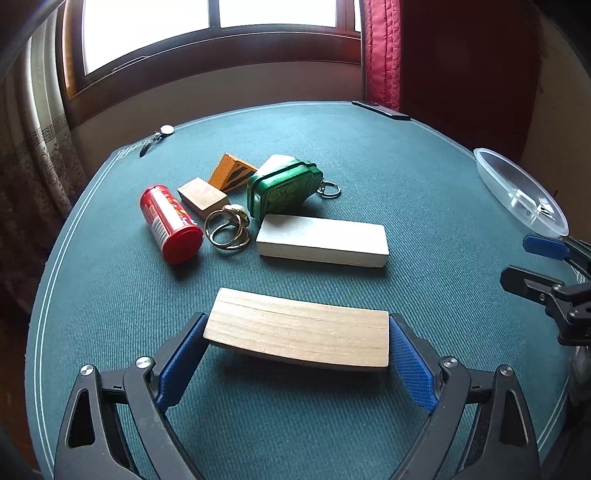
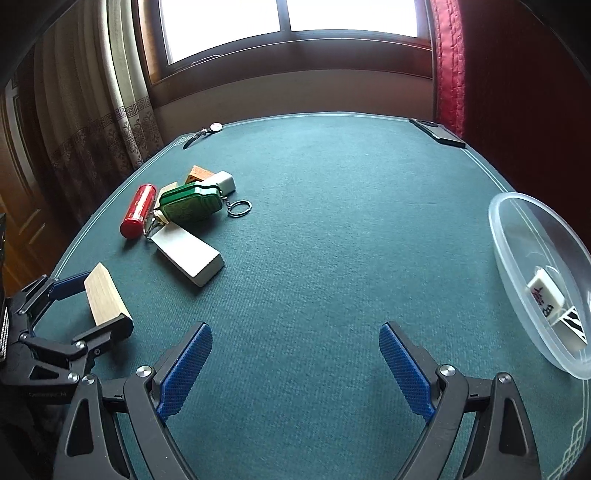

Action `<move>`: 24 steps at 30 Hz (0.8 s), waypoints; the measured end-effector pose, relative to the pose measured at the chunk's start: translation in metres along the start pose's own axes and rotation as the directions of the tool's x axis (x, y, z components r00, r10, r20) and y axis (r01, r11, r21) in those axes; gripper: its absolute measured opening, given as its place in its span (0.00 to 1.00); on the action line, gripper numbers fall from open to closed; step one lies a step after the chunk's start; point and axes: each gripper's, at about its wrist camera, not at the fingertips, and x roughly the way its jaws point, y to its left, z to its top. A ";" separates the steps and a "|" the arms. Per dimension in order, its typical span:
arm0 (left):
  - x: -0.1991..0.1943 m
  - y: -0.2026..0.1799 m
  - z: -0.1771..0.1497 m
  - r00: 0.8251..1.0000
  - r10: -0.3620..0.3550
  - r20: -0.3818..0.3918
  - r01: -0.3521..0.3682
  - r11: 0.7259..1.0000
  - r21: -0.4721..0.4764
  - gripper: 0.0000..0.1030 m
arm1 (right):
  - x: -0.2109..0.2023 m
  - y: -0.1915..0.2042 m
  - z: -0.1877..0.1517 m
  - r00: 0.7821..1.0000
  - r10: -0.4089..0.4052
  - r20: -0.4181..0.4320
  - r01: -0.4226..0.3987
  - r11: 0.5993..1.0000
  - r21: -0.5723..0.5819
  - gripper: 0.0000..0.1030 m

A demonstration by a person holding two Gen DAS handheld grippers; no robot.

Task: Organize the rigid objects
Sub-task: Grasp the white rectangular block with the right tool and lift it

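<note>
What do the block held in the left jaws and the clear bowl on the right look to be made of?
The block looks like unfinished pale wood: straight grain lines run along its top and the surface is matte. The bowl looks like translucent plastic with a slightly frosted finish: the green table cover shows through its wall; glass cannot be ruled out.

Daylight enters from the window at the top of both frames, where the glass is burnt out to white; the green table is evenly lit with soft, short shadows; corners are dark and edges bend strongly; focus is sharp.
</note>
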 end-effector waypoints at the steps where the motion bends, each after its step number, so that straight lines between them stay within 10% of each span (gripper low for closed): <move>1: -0.003 0.002 -0.002 1.000 0.004 0.004 -0.004 1.000 -0.003 0.91 | 0.005 0.005 0.004 1.000 0.010 -0.008 -0.010 1.000 -0.008 0.92; 14: -0.032 0.033 -0.019 0.998 0.026 0.058 -0.021 0.995 -0.093 0.91 | 0.053 0.046 0.033 0.998 -0.014 -0.067 0.007 0.994 -0.109 0.92; 24: -0.036 0.042 -0.025 0.998 0.017 0.062 -0.009 0.993 -0.122 0.91 | 0.064 0.007 0.053 0.991 -0.121 -0.065 0.119 0.993 -0.026 0.94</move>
